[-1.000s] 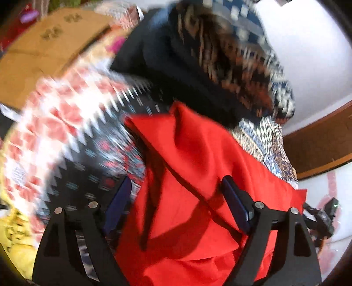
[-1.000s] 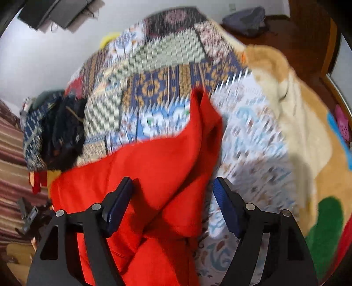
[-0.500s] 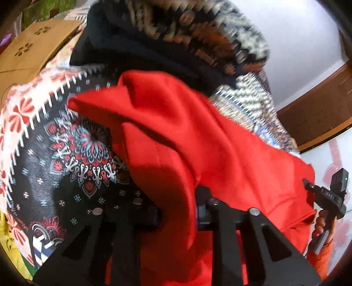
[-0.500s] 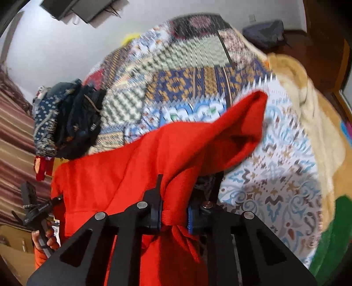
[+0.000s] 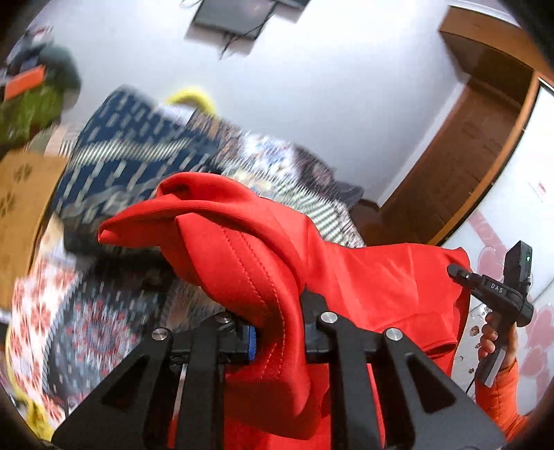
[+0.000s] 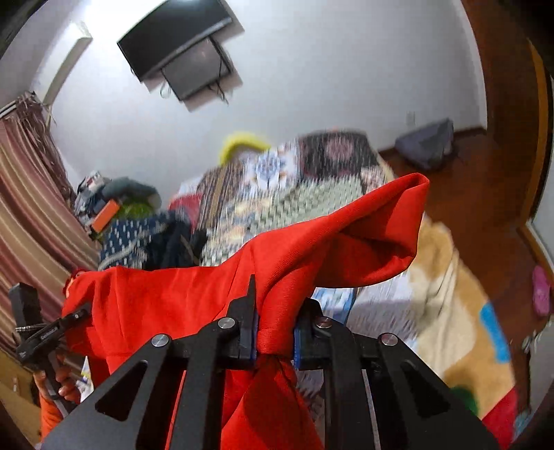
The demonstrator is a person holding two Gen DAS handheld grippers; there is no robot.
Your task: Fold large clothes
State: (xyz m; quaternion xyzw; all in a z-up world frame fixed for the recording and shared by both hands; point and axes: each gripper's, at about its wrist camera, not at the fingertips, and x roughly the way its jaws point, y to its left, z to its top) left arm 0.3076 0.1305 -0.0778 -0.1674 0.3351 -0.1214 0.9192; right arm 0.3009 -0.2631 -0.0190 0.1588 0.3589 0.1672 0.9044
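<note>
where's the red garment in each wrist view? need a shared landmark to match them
Left wrist: red garment fills centre and lower middle, a stitched fold pinched in the left gripper, spreading right toward the other handheld gripper.
Right wrist: the garment spans centre to lower left, bunched in the right gripper, one loose corner sticking up at upper right.
Shared landmark: wall-mounted TV, top centre in the left view, upper left in the right view.

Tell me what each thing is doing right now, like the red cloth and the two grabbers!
Red garment: lifted off the bed, bunched, stretched between both grippers.
Left gripper: fingers just closed, clamped on the garment.
Right gripper: fingers just closed, pinching a gathered fold.
Patterned bedspread: spread over the bed.
Wall screen: dark.
</note>
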